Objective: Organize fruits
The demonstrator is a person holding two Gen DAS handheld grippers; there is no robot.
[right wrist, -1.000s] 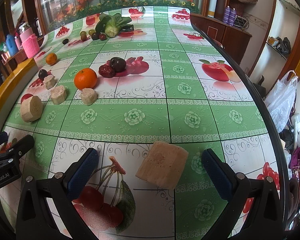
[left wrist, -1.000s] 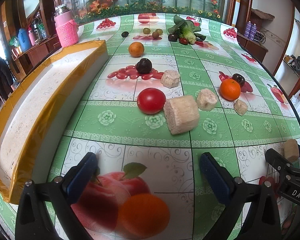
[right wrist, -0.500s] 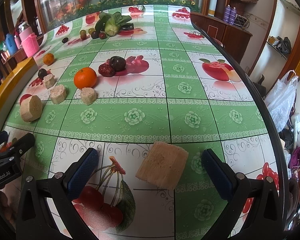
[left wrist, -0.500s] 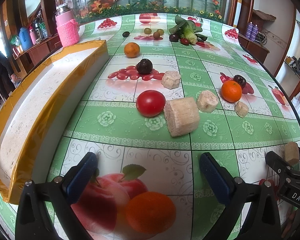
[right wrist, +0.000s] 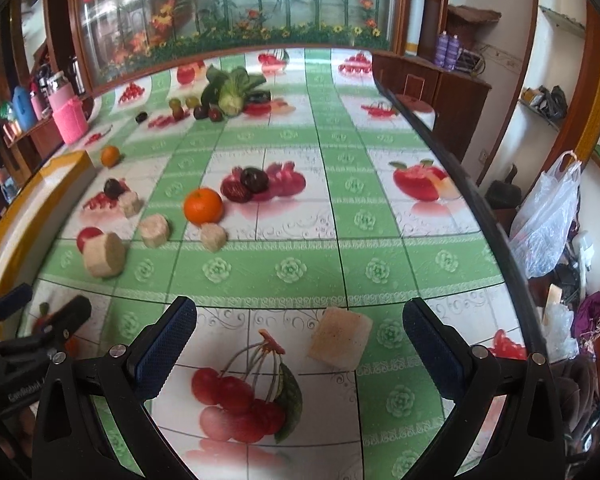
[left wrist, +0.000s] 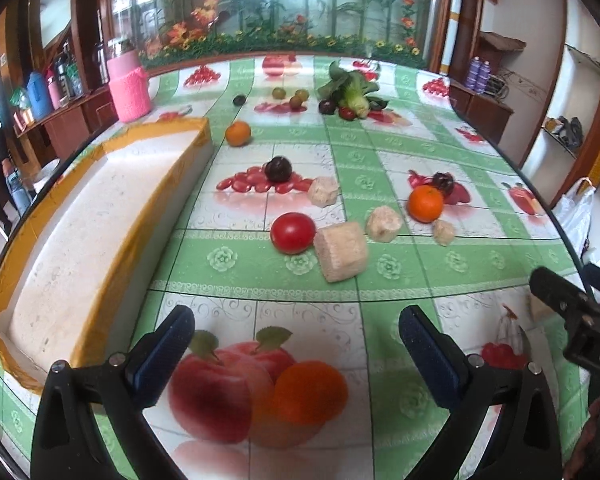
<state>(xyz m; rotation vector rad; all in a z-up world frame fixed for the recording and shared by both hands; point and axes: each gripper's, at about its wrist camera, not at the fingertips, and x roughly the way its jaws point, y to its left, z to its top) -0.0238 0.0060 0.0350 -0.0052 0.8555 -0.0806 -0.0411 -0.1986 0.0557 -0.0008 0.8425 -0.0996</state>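
Note:
A red tomato lies mid-table, touching a large beige cut chunk. An orange sits right of it with a dark plum behind. Another dark plum and a far orange lie beyond. My left gripper is open and empty, near the table's front. My right gripper is open and empty, with a beige chunk lying between its fingers on the table. The orange and plum show ahead of it to the left.
A long white foam tray with orange-taped rim runs along the left. Smaller beige chunks lie among the fruit. A green vegetable, small fruits and a pink jar stand at the back. The table edge drops off right.
Both grippers have shifted view slightly; in the right wrist view the beige chunk now sits higher, nearer the fingertips. Nothing was grasped.

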